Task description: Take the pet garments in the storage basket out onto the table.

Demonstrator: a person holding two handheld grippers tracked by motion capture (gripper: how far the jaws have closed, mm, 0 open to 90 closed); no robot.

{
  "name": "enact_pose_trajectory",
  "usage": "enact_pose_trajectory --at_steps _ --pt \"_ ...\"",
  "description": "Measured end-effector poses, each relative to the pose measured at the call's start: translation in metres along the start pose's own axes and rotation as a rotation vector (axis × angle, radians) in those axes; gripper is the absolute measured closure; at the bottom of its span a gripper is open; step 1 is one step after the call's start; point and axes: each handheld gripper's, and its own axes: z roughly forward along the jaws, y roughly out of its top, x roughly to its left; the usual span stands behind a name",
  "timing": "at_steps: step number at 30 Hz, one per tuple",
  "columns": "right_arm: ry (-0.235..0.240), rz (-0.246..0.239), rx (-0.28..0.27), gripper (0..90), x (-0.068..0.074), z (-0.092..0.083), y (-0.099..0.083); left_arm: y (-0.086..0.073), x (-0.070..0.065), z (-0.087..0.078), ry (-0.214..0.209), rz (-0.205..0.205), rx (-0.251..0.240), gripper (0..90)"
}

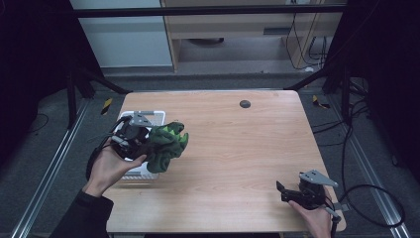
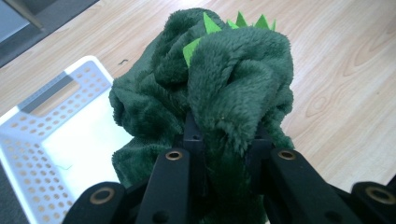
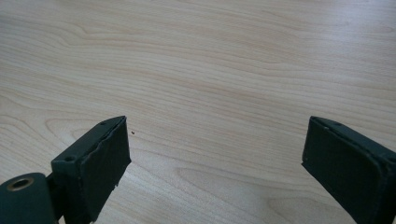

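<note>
— While your left hand point(image 1: 110, 166) tilts up near the table's point(image 1: 237, 148) left edge, what's clamped?
— Your left gripper point(image 2: 224, 140) pinches the green plush point(image 2: 219, 88) beside the white basket point(image 2: 28, 154); your right gripper point(image 3: 215, 154) gapes, resting low at the near right corner.

A fluffy dark-green plush toy point(image 2: 224, 88) is seen beside a perforated white plastic basket point(image 2: 28, 154) on a matt wood-grain table point(image 3: 210, 60).

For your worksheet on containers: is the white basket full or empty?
Empty as far as visible: the white basket's floor shows bare; the green plush toy hangs beside it, partly hiding it.
</note>
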Motion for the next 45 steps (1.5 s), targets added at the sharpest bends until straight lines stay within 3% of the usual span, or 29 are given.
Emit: enact_pose_trajectory --at_steps 29,45 --pt "-0.019 -0.018 -0.026 7.2 -0.001 -0.001 0.001 0.022 -0.04 0.048 -0.101 0.098 0.054 75.9" --pt "-0.019 -0.014 -0.032 7.2 -0.001 -0.002 0.002 0.028 -0.052 0.079 -0.137 0.115 0.086 75.9"
